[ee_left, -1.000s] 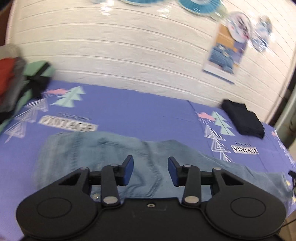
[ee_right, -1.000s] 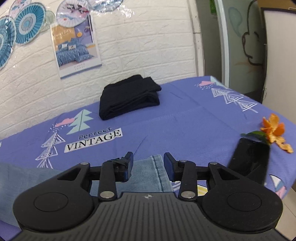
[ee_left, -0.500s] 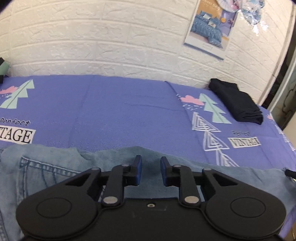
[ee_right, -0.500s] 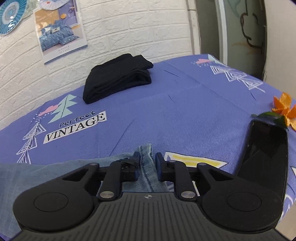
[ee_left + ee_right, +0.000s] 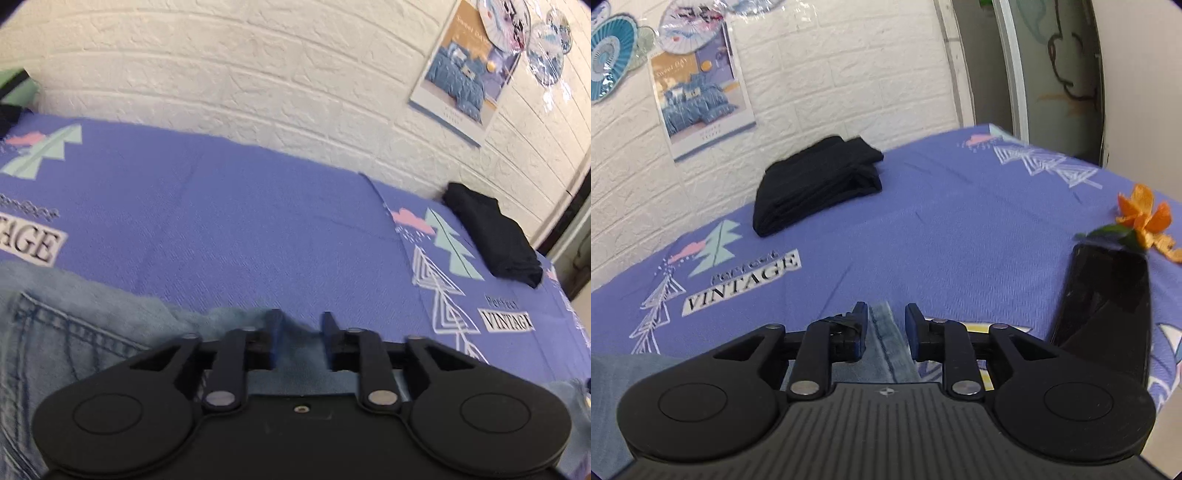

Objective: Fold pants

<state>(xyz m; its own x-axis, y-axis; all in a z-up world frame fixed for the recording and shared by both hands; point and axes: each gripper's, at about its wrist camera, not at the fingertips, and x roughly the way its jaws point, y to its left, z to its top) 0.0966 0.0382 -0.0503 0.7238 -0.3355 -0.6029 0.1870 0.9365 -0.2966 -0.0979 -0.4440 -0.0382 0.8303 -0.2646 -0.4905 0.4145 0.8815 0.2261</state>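
Note:
Light-blue jeans lie flat on the purple printed sheet; a back pocket shows at the lower left of the left wrist view. My left gripper hangs low over the denim's far edge. Its jaws are opening, with denim under the gap and neither pad pressing on it. In the right wrist view the hem of a jeans leg runs between the fingers of my right gripper. Those jaws are opening too and stand just off the strip. The gripper bodies hide the rest of the pants.
A folded black garment lies near the white brick wall; it also shows in the left wrist view as a black garment. A black phone and an orange flower lie close on the right, by the bed's edge.
My left gripper travelled right along the jeans and sank lower; its jaws narrowed, then spread again. The right gripper stayed put, its jaws pinching in on the hem and then widening.

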